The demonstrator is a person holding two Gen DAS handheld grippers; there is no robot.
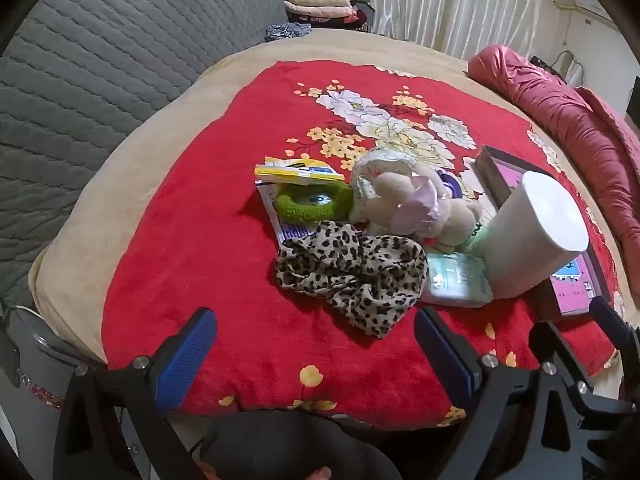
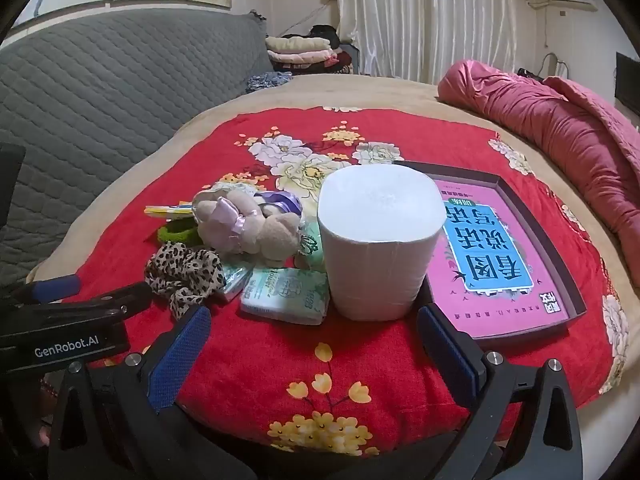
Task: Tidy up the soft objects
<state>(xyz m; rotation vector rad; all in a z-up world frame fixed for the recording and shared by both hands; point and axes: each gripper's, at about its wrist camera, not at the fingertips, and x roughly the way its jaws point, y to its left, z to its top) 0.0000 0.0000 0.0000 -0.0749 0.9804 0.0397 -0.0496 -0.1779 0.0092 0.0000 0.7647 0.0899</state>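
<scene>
A pile of soft things lies on a red floral blanket: a leopard-print cloth, a beige plush toy, a green fuzzy ring, tissue packs and a white paper roll. My left gripper is open and empty, just in front of the leopard cloth. My right gripper is open and empty, in front of the white paper roll and a tissue pack. The plush toy and the leopard cloth lie left of the roll.
A dark tray holding a pink book lies right of the roll. A yellow booklet lies behind the green ring. A rolled pink quilt lies at the right, a grey quilted headboard at the left.
</scene>
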